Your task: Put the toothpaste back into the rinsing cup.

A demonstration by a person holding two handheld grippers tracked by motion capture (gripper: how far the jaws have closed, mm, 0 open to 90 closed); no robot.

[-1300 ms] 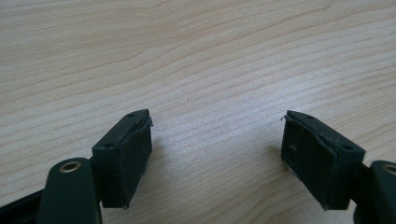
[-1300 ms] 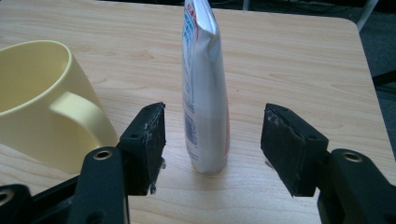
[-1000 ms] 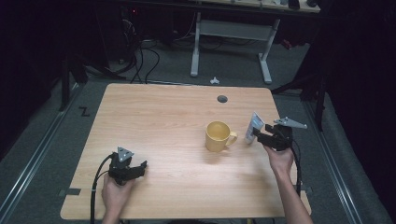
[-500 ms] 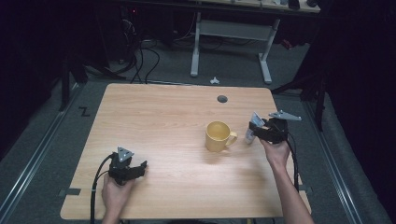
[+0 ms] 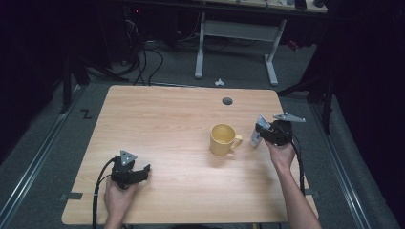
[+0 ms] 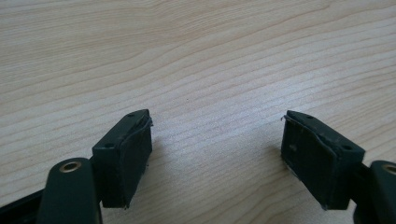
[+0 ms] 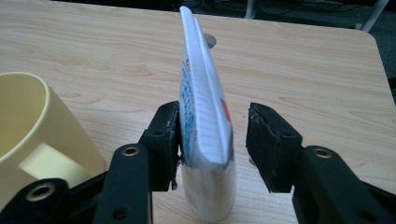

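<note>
A white toothpaste tube (image 7: pixel 205 107) with blue and red print stands upright on its cap, just right of a yellow mug (image 5: pixel 223 138) on the wooden table (image 5: pixel 157 119). My right gripper (image 7: pixel 212 135) is open around the tube: one pad touches it, the other stands a small gap away. From above, the tube (image 5: pixel 258 131) sits at the right gripper (image 5: pixel 261 130), close to the mug's handle. The mug (image 7: pixel 37 126) is at the left of the right gripper view. My left gripper (image 5: pixel 142 170) rests low at the front left, open, with bare wood between its jaws (image 6: pixel 217 140).
A round cable hole (image 5: pixel 227 101) lies in the tabletop behind the mug. Cables trail from both grippers toward the front edge. Beyond the table are white desk legs (image 5: pixel 199 47) and floor cables. The table's right edge is near the right hand.
The right gripper carried the tube left and down toward the mug, and the tube now stands on the table with the jaws parted. The left gripper stayed put.
</note>
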